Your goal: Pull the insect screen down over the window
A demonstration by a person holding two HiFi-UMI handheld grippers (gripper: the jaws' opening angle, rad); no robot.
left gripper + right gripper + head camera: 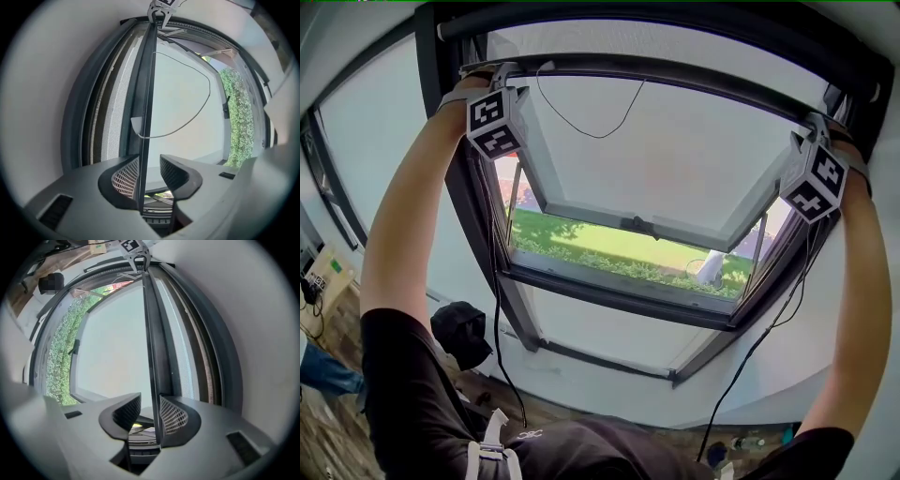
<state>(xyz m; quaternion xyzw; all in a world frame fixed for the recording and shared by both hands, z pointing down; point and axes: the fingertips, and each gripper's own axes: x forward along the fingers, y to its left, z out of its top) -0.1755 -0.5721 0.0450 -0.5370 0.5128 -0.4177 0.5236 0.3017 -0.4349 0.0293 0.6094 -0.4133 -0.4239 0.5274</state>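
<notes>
The screen's pull bar (675,73) sits at the very top of the roof window (656,159), with only a narrow strip of mesh (110,122) showing beside it. The bar looks thin, stiff and light. The mesh looks soft and easy to skew, so it probably wants an even pull at both ends. The left tool (150,176) and right tool (150,416) each straddle one end of the bar with jaws partly apart. One pad touches it and the other stands clear, so neither pinches it. A thin cord (591,131) loops below the bar.
</notes>
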